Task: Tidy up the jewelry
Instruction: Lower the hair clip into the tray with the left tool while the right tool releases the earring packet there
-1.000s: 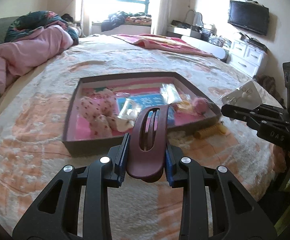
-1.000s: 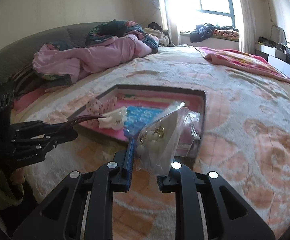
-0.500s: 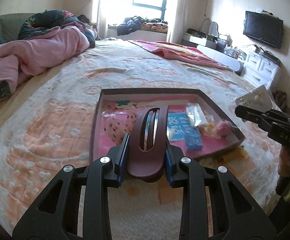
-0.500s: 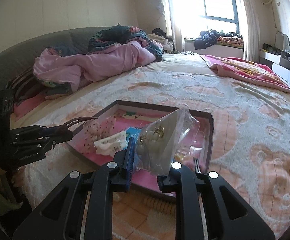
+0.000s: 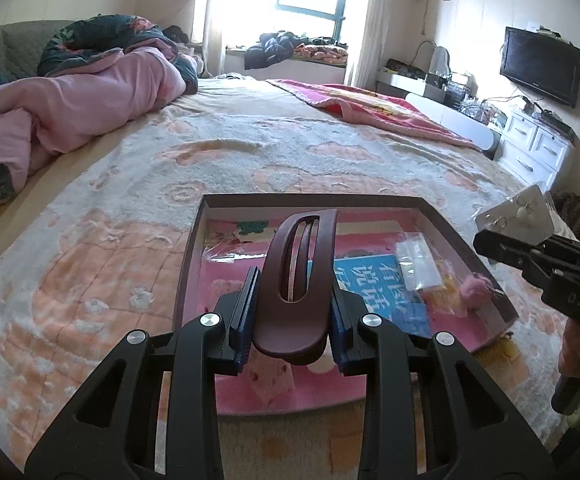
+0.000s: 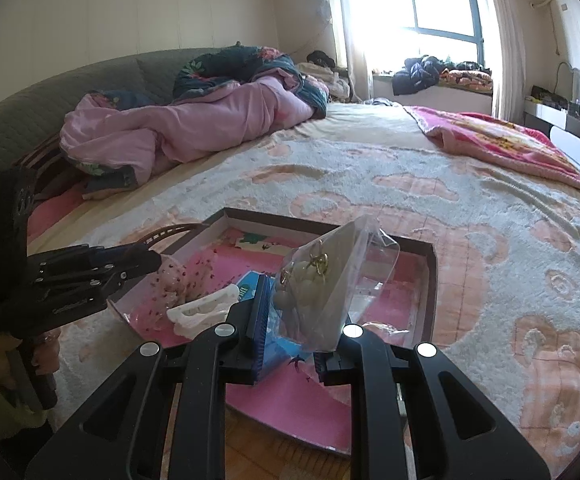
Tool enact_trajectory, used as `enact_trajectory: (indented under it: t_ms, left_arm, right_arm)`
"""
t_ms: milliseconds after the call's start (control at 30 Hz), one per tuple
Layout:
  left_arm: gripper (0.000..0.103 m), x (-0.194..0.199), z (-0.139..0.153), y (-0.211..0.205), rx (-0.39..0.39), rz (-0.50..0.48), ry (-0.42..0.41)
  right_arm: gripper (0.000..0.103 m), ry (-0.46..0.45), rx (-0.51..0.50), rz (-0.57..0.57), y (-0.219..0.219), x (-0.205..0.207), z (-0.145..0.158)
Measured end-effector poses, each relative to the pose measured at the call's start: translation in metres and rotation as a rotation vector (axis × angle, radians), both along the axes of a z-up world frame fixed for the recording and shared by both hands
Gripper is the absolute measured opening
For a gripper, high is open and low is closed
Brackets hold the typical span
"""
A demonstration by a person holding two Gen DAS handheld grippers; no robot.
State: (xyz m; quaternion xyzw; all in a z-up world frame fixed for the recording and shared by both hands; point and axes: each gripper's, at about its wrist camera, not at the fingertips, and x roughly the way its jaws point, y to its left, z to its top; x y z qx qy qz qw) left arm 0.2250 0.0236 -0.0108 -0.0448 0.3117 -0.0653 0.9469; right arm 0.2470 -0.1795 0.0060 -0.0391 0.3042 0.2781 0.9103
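Gripper work first: the left gripper (image 5: 292,312) is clamped on the wide rounded end of a dark maroon hair clip (image 5: 300,276), and the right gripper (image 6: 290,320) is closed on the lower part of a clear plastic bag of pearl earrings (image 6: 322,280); both hang over the near part of a shallow brown-walled tray (image 5: 310,199) that sits on the fluffy peach-and-cream bed (image 5: 129,208). Taking things by size, the tray is the big, stiff piece; I judge it light, and on the soft bedding it would likely tip if pressed at one edge. Its pink floor already carries a blue printed card (image 5: 374,276), a spotted pink cloth piece (image 6: 169,280), a white hair clip (image 6: 205,310), small clear bags (image 5: 416,264) and a pink fuzzy piece (image 5: 474,286) at the far right. The maroon clip looks rigid, smooth and light; its slotted tongue stands up and away from the pads, so the hold on the solid base seems the sound one, though glossy plastic could slip. The bag is thin, slick and floppy, and leans right above the grip; the earrings inside look small and delicate, so the film rather than the beads is the place to pinch. A small yellow thing (image 5: 508,346) lies on the bed just outside the tray's near right corner.
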Motion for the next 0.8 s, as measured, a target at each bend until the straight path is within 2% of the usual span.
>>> enact_trajectory:
  t_ms: [233,700,733,800]
  left_arm:
    - [0.023,0.018,-0.013,-0.002,0.003,0.014,0.034]
    - [0.023,0.026,-0.029,0.001,0.01,0.033,0.069]
    - [0.023,0.026,-0.029,0.002,0.008,0.035,0.07]
    - [0.023,0.025,-0.029,0.002,0.006,0.037,0.071]
  right_arm:
    - [0.018,0.061,-0.022,0.015,0.012,0.021,-0.02]
    - [0.02,0.134,-0.049,0.032,0.024,0.028,-0.044]
    - [0.021,0.135,-0.049,0.03,0.024,0.027,-0.044]
    - [0.033,0.137,-0.049,0.023,0.024,0.025,-0.043]
